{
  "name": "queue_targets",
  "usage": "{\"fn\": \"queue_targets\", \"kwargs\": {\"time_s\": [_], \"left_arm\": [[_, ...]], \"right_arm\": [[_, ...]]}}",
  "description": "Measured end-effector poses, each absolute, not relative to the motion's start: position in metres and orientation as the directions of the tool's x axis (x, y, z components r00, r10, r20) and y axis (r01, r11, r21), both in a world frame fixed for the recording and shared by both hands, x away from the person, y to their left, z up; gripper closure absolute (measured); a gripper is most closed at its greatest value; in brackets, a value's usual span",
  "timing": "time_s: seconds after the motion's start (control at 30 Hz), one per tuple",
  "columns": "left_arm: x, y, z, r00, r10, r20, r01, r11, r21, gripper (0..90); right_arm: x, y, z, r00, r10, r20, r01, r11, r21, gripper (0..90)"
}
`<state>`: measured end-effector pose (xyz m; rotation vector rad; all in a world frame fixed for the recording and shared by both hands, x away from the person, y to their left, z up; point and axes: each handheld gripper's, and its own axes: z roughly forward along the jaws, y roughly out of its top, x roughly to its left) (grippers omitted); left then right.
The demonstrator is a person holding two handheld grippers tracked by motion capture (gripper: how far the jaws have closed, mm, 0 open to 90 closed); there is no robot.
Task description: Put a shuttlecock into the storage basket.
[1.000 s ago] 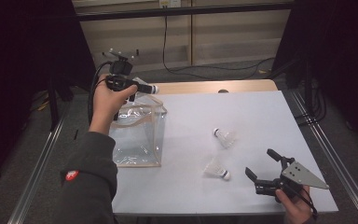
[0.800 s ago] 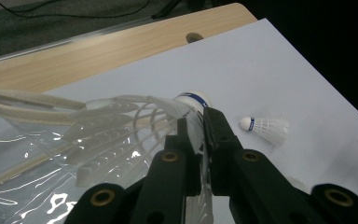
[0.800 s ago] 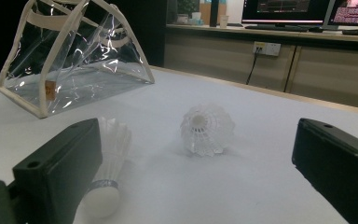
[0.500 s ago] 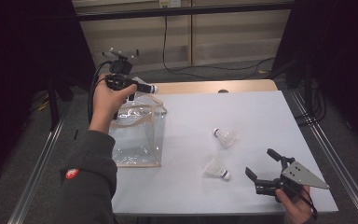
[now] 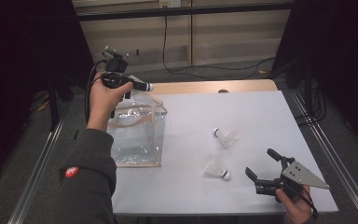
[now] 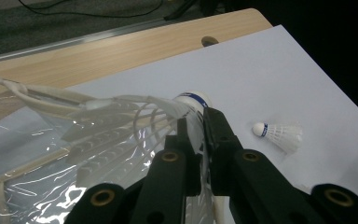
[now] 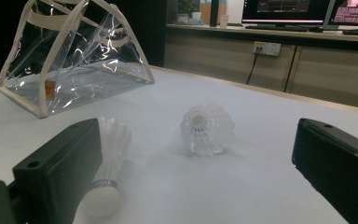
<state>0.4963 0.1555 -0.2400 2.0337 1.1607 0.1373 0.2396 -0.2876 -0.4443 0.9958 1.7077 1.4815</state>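
Left gripper (image 5: 142, 87) raised above clear bag (image 5: 137, 135), jaws clamped on shuttlecock (image 6: 186, 116). Risk: skirt pinched thin, could slip and miss bag mouth. Two shuttlecocks (image 5: 225, 137) (image 5: 216, 168) loose mid-table. Right gripper (image 5: 262, 164) near right, jaws wide, empty. Red sleeve badge (image 5: 72, 171) unreadable.

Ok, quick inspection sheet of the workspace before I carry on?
Surface: white table top, wooden strip along its far edge.
Job's things: clear bag at the left; two shuttlecocks lying on the table; a third shuttlecock held above the bag.
Clutter: nothing seen.
Grippers: left gripper shut on the third shuttlecock; right gripper open, low near the front edge.
Cables: black cable on the floor beyond.
Surroundings: dark curtains, metal rails.
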Motion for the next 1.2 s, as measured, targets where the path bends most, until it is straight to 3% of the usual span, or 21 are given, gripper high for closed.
{"fn": "queue_targets", "kwargs": {"time_s": [1.2], "left_arm": [[0.5041, 0.1629, -0.244, 0.558, 0.79, -0.253, 0.694, -0.278, 0.664, 86.3]], "right_arm": [[0.2403, -0.289, -0.4446, -0.49, 0.872, 0.008, 0.122, 0.06, 0.991, 1.4]]}}
